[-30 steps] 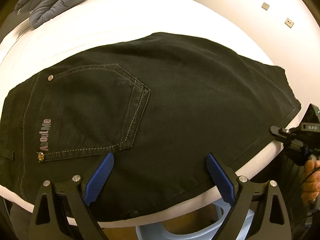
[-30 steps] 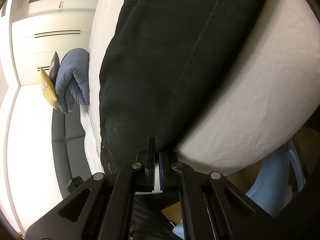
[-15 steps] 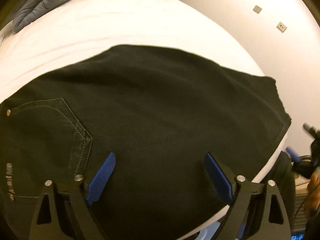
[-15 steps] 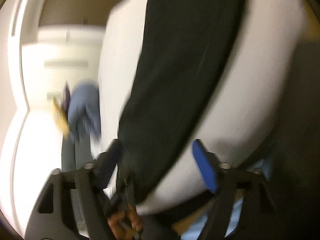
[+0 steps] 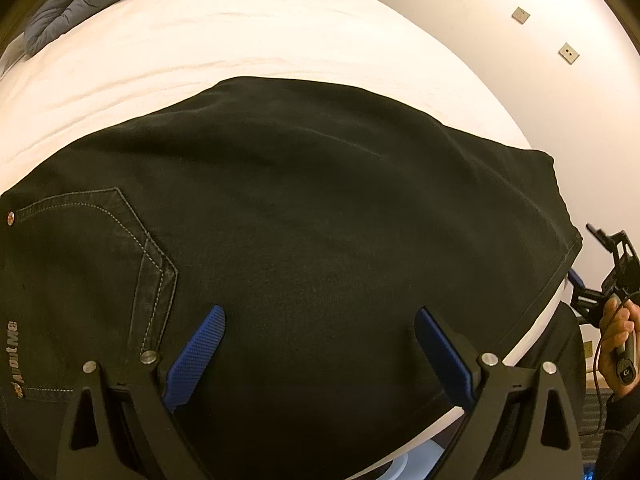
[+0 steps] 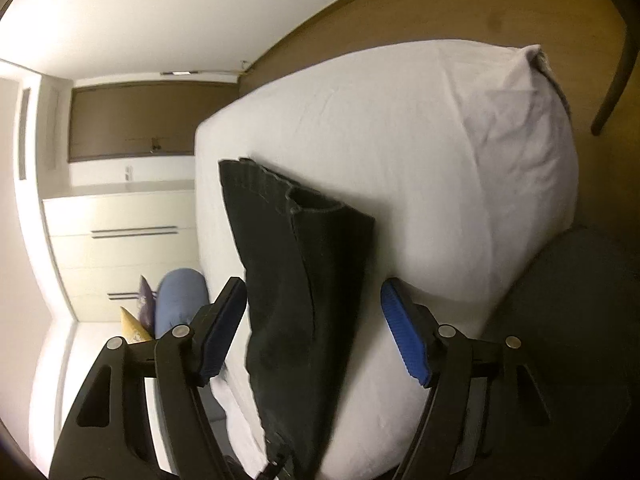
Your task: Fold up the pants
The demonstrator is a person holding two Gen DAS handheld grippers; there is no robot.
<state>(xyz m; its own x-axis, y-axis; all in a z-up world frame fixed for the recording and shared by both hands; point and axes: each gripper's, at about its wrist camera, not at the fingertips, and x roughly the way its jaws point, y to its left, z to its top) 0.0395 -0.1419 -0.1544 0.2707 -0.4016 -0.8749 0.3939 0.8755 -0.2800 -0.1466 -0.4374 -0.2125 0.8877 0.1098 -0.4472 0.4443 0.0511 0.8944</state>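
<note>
Black denim pants (image 5: pixel 304 220) lie flat on a white bed (image 5: pixel 248 28), back pocket (image 5: pixel 92 264) at the left, leg ends at the right near the bed's edge. My left gripper (image 5: pixel 316 356) is open just above the pants' near edge, holding nothing. My right gripper (image 6: pixel 316 332) is open and empty, off the bed's side, looking along the pants (image 6: pixel 304 280) from the leg hems (image 6: pixel 296 196). The right gripper also shows in the left wrist view (image 5: pixel 600 280), held in a hand beside the leg ends.
A folded grey-blue duvet (image 5: pixel 76 0) lies at the bed's far left, also in the right wrist view (image 6: pixel 180 300) beside small cushions (image 6: pixel 136 316). White wall (image 5: pixel 520 40) runs along the right. Wardrobes (image 6: pixel 120 240) stand at the back. A pale blue stool (image 5: pixel 416 464) sits below the near edge.
My right gripper has let go of the pants' edge, opened and drawn back off the bed's side. My left gripper has shifted right along the pants and stays open.
</note>
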